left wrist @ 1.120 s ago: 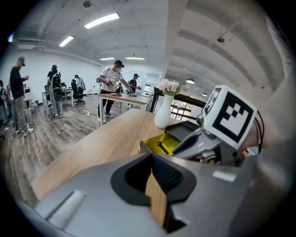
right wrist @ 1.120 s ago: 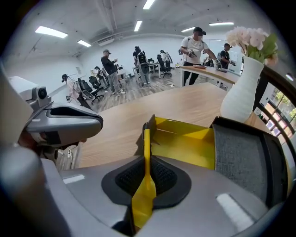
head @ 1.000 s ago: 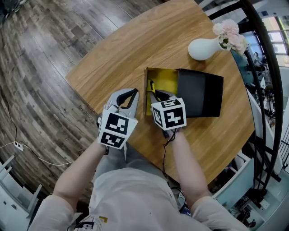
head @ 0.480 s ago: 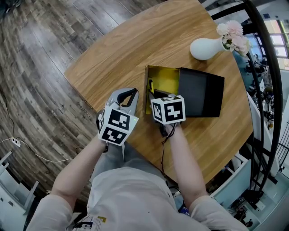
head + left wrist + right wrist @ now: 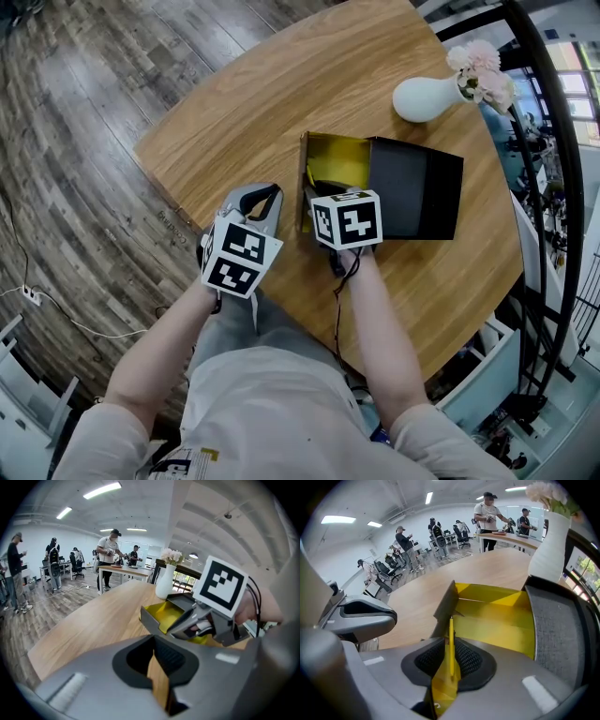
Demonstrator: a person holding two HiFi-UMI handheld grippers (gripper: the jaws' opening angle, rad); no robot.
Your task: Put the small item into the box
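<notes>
1. State: the right gripper (image 5: 323, 190) has its jaws closed on the small item (image 5: 451, 634), a thin yellow stick pinched upright between the pads. The left gripper (image 5: 155, 656) has its jaws drawn together to a narrow slit with nothing in it, only table (image 5: 281, 94) showing through. It sits just beside the box (image 5: 339, 155), apart from it.
2. Position: the item is held at the near left end of the open box. In the right gripper view its tip lines up with the box's left wall, not with the middle of the yellow floor.
3. Risk A, missing the box: if the item is let go from here it may catch that wall and tip out onto the table. Cause: it is held too close to the edge.
4. Risk B, item stays put: a stick this thin and light may cling to one pad when the jaws part, then drop late or at an angle.
5. Risk C, box shifts: it looks like light card and nothing braces it, so a knock from the right gripper going lower could slide it or fold the wall in.
6. Risk D, low: the vase (image 5: 427, 98) stands just beyond the black lid (image 5: 417, 192) — a hard push on the box could reach it.
7. Judgement: the item should be carried further over the yellow floor before it is let go.
</notes>
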